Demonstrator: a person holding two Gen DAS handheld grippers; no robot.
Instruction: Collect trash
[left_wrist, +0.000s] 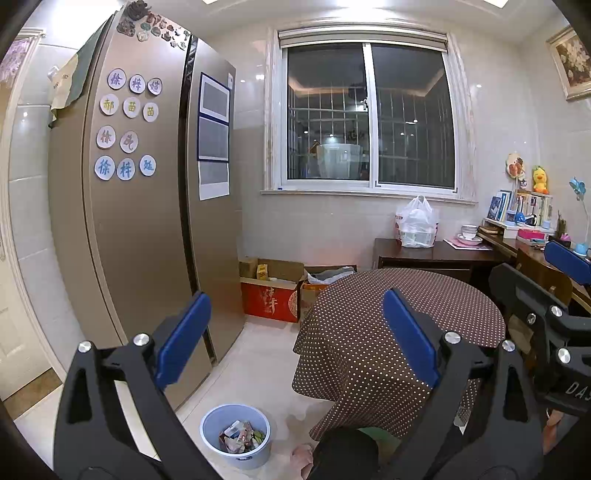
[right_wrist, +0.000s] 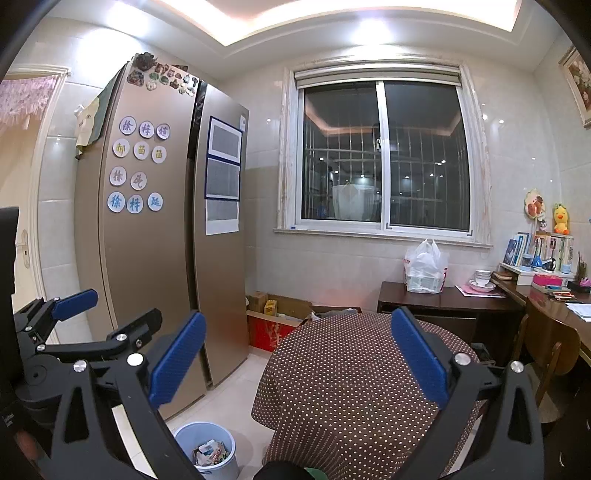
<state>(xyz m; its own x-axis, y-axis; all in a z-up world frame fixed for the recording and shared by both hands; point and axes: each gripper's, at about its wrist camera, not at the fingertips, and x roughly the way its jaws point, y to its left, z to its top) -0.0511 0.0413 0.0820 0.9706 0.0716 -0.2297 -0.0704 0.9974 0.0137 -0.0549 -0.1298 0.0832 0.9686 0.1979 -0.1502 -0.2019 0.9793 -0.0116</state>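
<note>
Left gripper (left_wrist: 297, 332) and right gripper (right_wrist: 299, 354): both spread wide, holding nothing, raised over the brown polka-dot tablecloth (right_wrist: 354, 373). Pale blue plastic bin (left_wrist: 235, 435) with wrappers sits on the floor beside the table; no loose trash visible. Judgement: scan low, descend slowly.

You had bright, even light from the ceiling cove (right_wrist: 369, 33); glare spotted the wall tiles (right_wrist: 517, 122); fisheye distortion bent sharp frame edges.

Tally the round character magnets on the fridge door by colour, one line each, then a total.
Round magnets on the fridge, right wrist view:
Blue characters: 6
Yellow-green characters: 3
Grey characters: 2
Total: 11
</note>
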